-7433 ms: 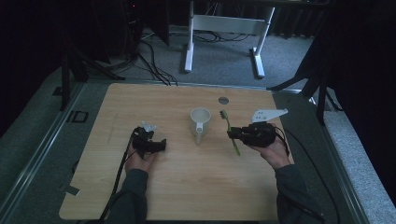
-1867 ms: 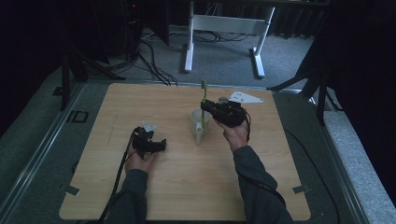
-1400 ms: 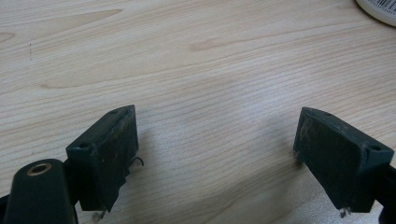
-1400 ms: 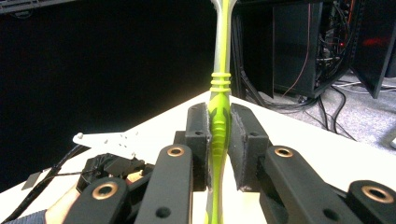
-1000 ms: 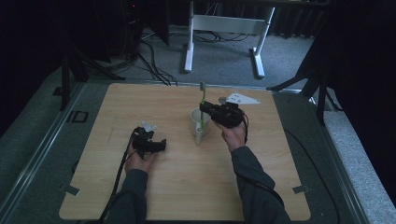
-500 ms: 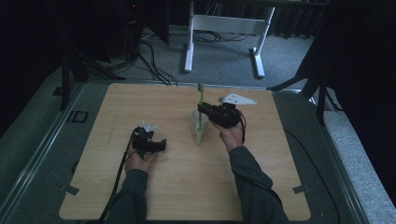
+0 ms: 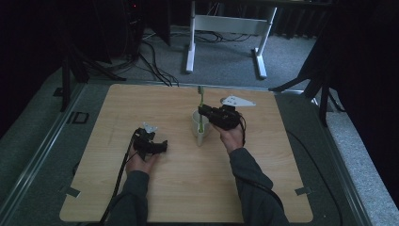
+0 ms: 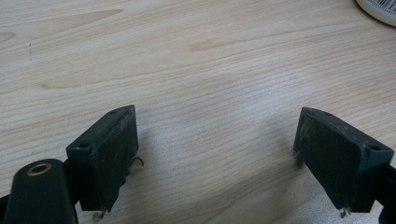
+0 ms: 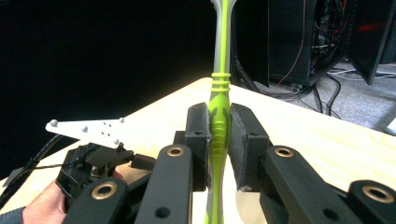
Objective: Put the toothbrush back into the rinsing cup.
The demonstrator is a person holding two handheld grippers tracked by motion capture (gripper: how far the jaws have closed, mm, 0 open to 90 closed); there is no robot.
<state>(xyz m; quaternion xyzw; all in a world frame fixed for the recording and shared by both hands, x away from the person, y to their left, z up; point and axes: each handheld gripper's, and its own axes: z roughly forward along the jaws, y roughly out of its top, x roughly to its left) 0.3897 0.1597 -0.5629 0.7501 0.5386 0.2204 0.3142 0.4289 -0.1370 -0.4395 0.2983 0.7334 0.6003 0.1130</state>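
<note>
Green toothbrush (image 9: 219,121): clamped upright in right gripper (image 7: 205,114), lower end inside white mug (image 7: 199,127), positioned for standing storage. Left gripper (image 8: 219,154): jaws wide, empty, resting on wooden table (image 7: 141,108).

Bare tabletop (image 7: 141,103) all round; mug (image 7: 199,126) w/ toothbrush (image 7: 201,101) stands mid-table betw. hands.
</note>
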